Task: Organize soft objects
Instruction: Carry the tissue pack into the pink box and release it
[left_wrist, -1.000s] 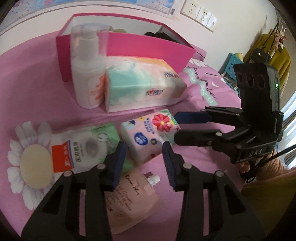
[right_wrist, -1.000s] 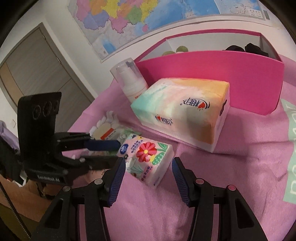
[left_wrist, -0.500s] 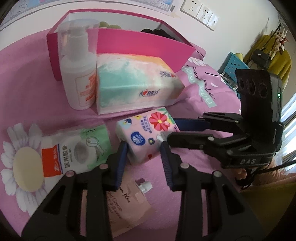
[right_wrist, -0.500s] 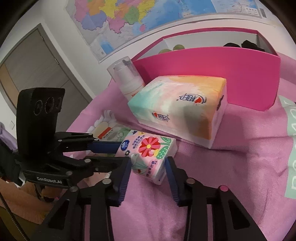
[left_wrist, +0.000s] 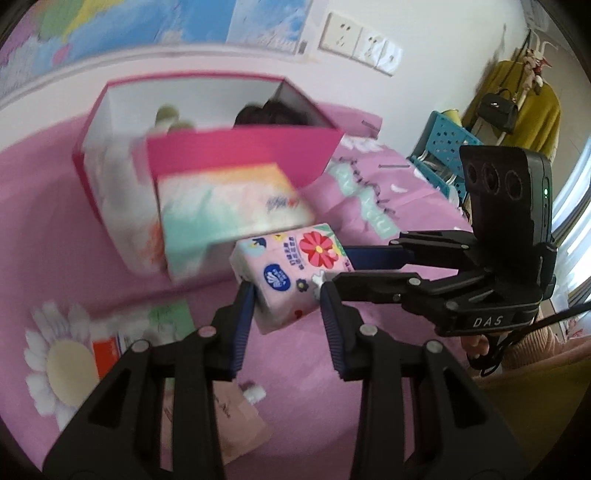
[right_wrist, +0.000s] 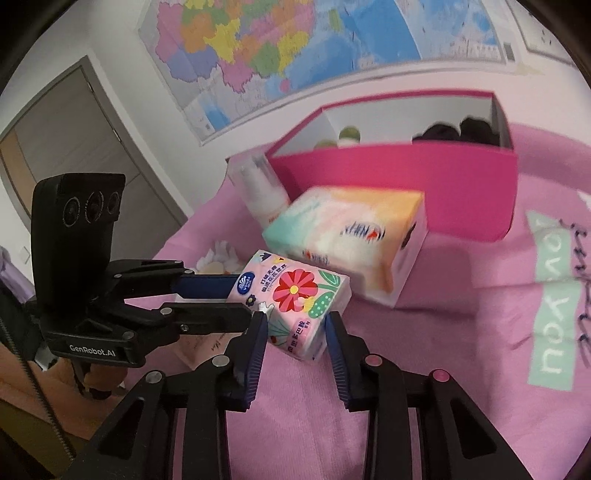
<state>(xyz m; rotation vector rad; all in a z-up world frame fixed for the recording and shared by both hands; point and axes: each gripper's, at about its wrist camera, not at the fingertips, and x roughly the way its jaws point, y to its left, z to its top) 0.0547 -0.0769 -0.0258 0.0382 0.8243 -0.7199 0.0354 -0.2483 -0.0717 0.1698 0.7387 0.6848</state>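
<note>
Gripping the small flowered tissue pack (left_wrist: 291, 273) from two sides, the left gripper (left_wrist: 288, 314) and right gripper (right_wrist: 295, 332) are both clamped on its near corners, right jaws having just closed, lifting it near the pink box (right_wrist: 406, 184) (it looks light, squashy, slippery in its wrapper).

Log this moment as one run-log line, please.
phase: lift | left gripper: shut on flower tissue pack | right gripper: shut on same pack | pack: off pink bedspread | target: pink box
</note>
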